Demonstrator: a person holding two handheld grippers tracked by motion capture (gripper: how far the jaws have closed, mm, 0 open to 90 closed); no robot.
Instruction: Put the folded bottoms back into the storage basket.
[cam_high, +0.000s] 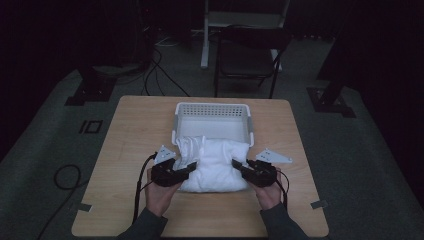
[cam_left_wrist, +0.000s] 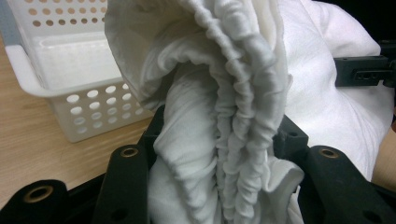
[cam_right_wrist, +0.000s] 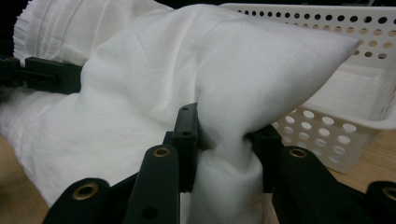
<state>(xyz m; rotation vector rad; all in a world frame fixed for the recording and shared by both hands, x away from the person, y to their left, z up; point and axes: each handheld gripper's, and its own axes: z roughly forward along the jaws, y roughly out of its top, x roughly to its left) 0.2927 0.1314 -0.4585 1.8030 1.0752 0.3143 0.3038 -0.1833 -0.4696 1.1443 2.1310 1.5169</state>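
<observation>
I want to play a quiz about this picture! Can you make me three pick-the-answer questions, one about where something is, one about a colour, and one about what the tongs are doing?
1. Where is the basket?
A. behind the pillow
B. on the floor
C. on the chair

2. What colour is the pillow?
A. red
B. white
C. green

3. What are the left tongs and right tongs doing?
A. hanging open
B. lying flat on the table
C. pinching the pillow

Answers: 1 A, the basket sits just beyond the pillow on the table. 2 B, its cloth is plain white. 3 C, cloth bunches between both pairs of jaws.
</observation>
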